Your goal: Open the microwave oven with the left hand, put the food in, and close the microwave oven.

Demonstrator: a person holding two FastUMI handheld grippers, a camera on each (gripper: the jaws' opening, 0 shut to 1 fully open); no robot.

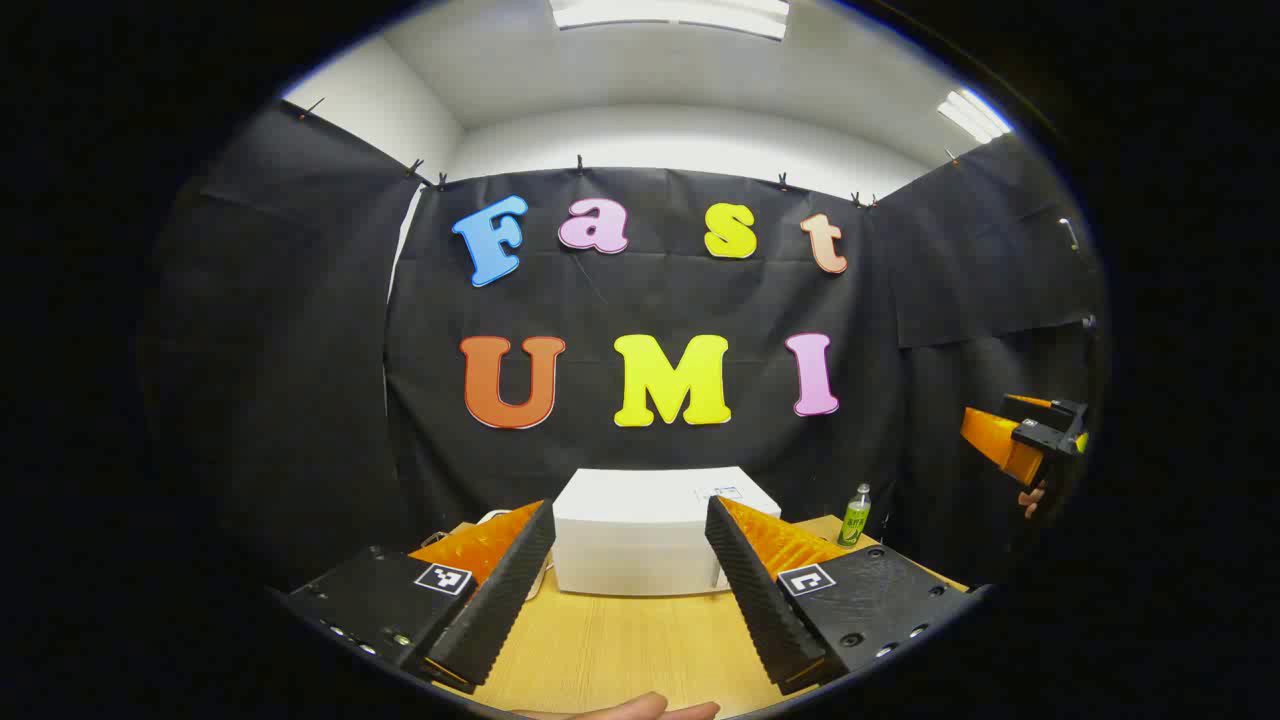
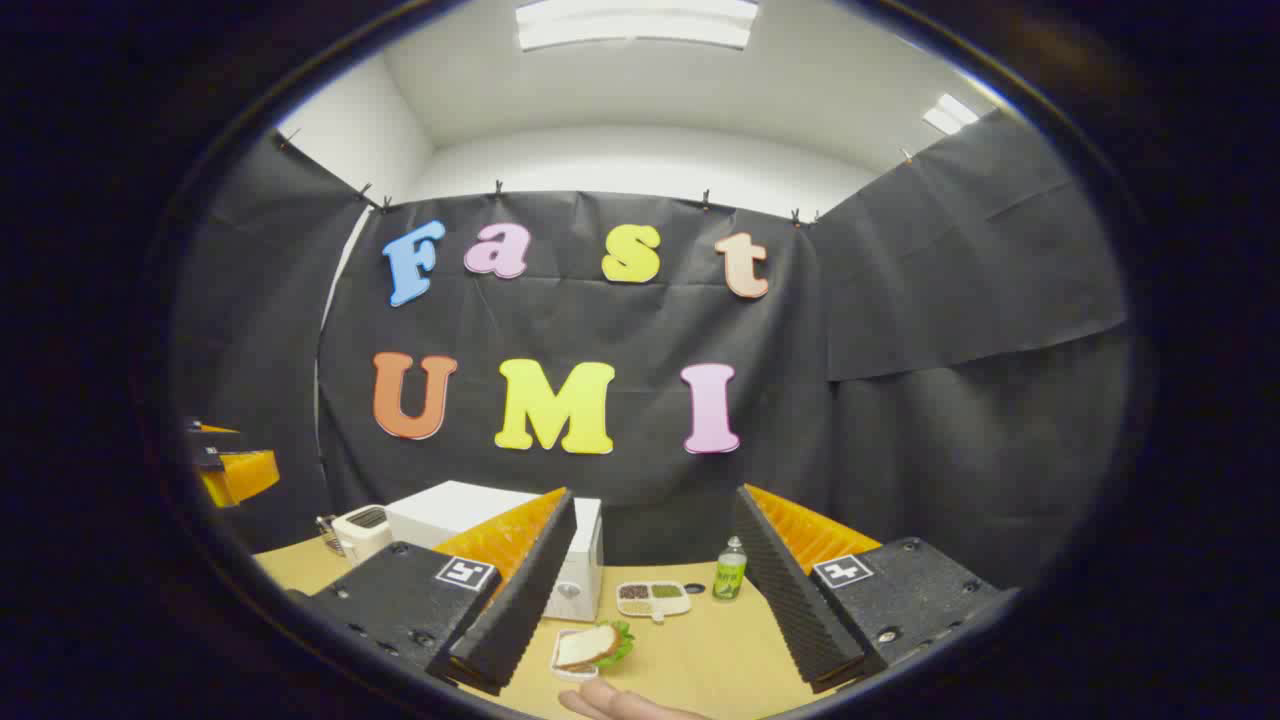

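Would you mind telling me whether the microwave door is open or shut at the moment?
Shut. The microwave shows a flat, closed front with no door swung out, and the sandwich sits on the table in front of it.

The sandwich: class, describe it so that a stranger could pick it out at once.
Start at the white microwave on the wooden table. In front of it, nearer the camera, lies the sandwich on a small dish. Unlike the divided tray and green bottle behind, it is sliced bread with green lettuce sticking out.

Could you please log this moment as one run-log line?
microwave: closed | sandwich: on table | left gripper: open, empty | right gripper: open, empty | phase: pre-approach
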